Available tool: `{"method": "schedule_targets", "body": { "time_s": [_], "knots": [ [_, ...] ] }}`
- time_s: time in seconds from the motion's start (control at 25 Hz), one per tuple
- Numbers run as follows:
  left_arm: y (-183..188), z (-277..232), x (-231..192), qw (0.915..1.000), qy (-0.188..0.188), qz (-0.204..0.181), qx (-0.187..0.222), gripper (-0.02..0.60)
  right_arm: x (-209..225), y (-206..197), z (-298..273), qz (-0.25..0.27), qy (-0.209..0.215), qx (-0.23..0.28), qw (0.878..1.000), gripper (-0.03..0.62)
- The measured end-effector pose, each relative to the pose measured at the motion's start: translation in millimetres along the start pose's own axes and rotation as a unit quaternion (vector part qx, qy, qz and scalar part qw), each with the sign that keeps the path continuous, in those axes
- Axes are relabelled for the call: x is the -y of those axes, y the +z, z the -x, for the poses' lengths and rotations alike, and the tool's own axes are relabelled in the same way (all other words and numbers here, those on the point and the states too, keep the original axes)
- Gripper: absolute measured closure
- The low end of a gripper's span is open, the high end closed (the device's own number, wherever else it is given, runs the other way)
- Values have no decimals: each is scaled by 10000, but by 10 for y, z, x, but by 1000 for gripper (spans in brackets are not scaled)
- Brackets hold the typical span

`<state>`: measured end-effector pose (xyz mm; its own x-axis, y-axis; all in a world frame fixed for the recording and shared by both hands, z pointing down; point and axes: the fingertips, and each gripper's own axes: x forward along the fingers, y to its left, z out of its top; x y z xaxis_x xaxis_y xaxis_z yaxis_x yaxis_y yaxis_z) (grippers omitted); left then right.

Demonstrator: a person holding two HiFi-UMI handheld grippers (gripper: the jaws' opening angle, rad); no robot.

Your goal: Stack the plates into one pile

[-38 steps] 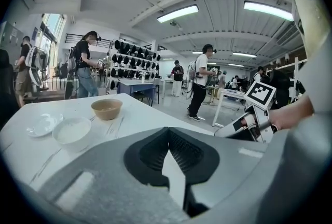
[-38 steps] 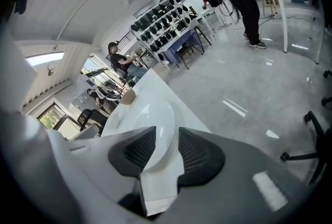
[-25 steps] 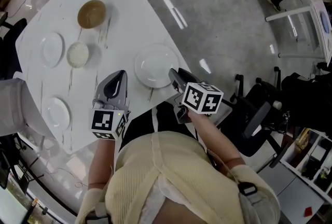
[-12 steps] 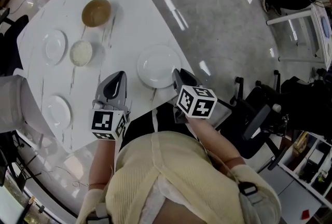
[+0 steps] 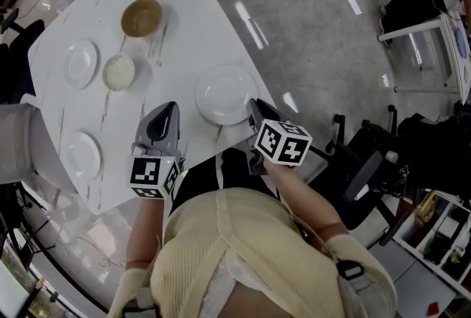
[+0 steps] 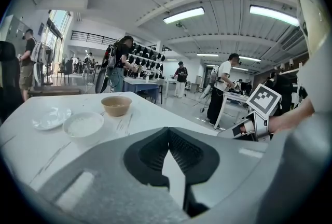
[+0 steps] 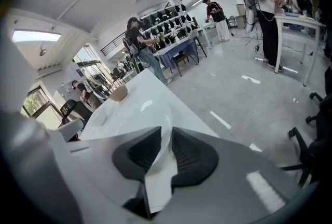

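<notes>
A large white plate (image 5: 224,93) lies near the table's right corner, and its curved rim (image 7: 148,114) runs up between my right jaws. My right gripper (image 5: 251,104) (image 7: 166,134) has just been closing and now pinches that near rim. My left gripper (image 5: 171,107) (image 6: 168,133) hovers over bare tabletop left of the plate, shut and holding nothing. Two small white plates sit on the table's left side, one far (image 5: 81,63) (image 6: 50,117) and one near (image 5: 81,154).
A brown bowl (image 5: 141,17) (image 6: 116,105) and a white bowl (image 5: 118,72) (image 6: 83,125) stand toward the far left. The white table (image 5: 184,0) ends just right of the large plate. Office chairs (image 5: 368,154) stand on the floor to the right.
The right jaws have closed onto the large plate's near rim, and that gripper's marker cube has turned slightly. The left gripper has kept its place.
</notes>
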<state>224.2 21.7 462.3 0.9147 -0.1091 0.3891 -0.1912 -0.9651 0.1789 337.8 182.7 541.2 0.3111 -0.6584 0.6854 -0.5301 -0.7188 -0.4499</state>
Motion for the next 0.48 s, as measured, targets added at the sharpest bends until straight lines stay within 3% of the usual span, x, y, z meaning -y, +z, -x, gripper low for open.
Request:
{"method": "schedule_targets", "body": {
  "time_s": [0.48],
  "knots": [
    [46,256,-35,9991,343,121,208,580,-216,226,225,-168,589,490,9969,563]
  ]
}}
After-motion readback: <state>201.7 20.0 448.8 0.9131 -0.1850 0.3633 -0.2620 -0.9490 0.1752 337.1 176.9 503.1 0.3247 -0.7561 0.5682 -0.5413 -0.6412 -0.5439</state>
